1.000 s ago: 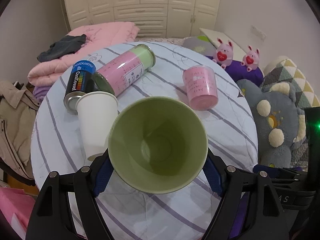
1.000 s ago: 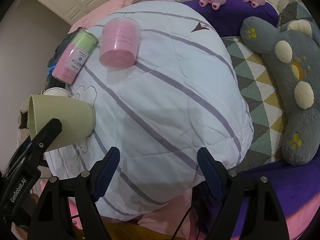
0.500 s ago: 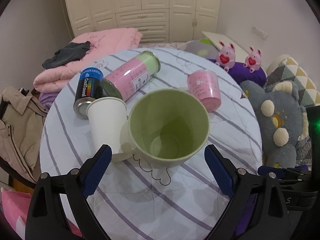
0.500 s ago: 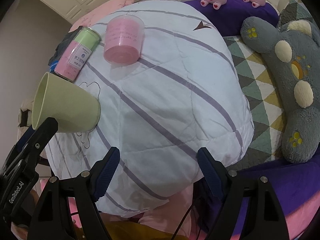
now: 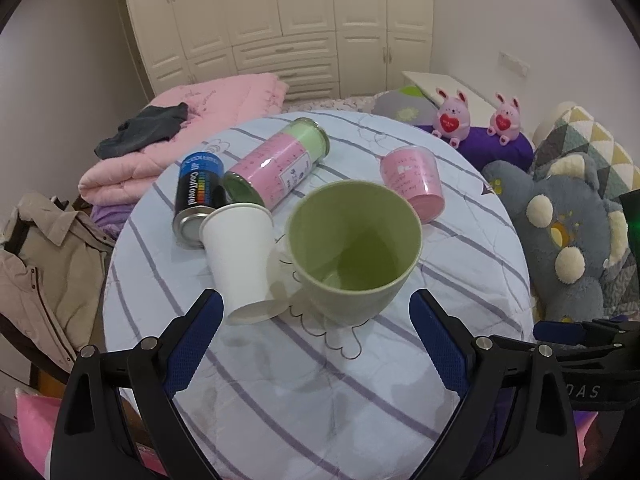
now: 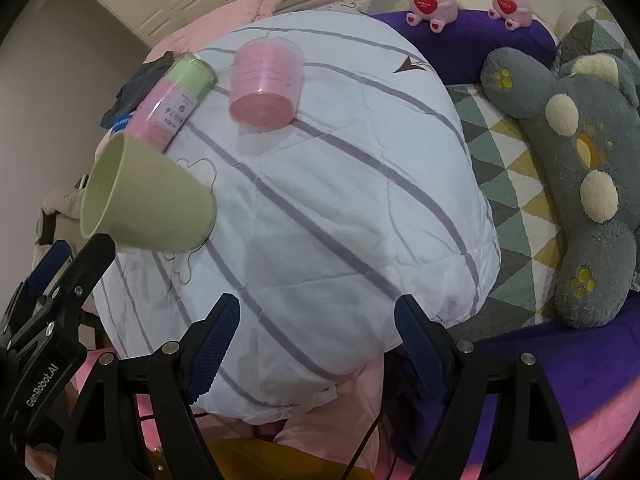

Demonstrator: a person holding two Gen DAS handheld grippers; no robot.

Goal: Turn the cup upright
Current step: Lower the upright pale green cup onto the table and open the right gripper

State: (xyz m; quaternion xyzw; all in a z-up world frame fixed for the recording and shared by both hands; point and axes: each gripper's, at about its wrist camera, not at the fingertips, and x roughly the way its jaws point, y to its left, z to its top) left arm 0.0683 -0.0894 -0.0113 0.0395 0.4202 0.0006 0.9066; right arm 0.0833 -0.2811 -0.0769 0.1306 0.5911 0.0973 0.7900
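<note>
A green cup (image 5: pixel 352 248) stands upright on the striped round table (image 5: pixel 312 380), mouth up; it also shows in the right wrist view (image 6: pixel 148 200). My left gripper (image 5: pixel 316 320) is open and empty, just behind the cup with its blue pads apart from it. My right gripper (image 6: pixel 316 328) is open and empty over the table's near edge. A white paper cup (image 5: pixel 240 256) stands upside down left of the green cup. A pink cup (image 5: pixel 412 180) stands upside down further back.
A pink-green canister (image 5: pixel 276 164) and a black spray can (image 5: pixel 196 196) lie on the table's far left. A grey plush (image 5: pixel 560 236) lies to the right. Pink bedding (image 5: pixel 200 112) is behind, a beige jacket (image 5: pixel 36 264) at left.
My left gripper set the green cup down upright on the table, opened, and drew back from it. The right gripper stayed still and open.
</note>
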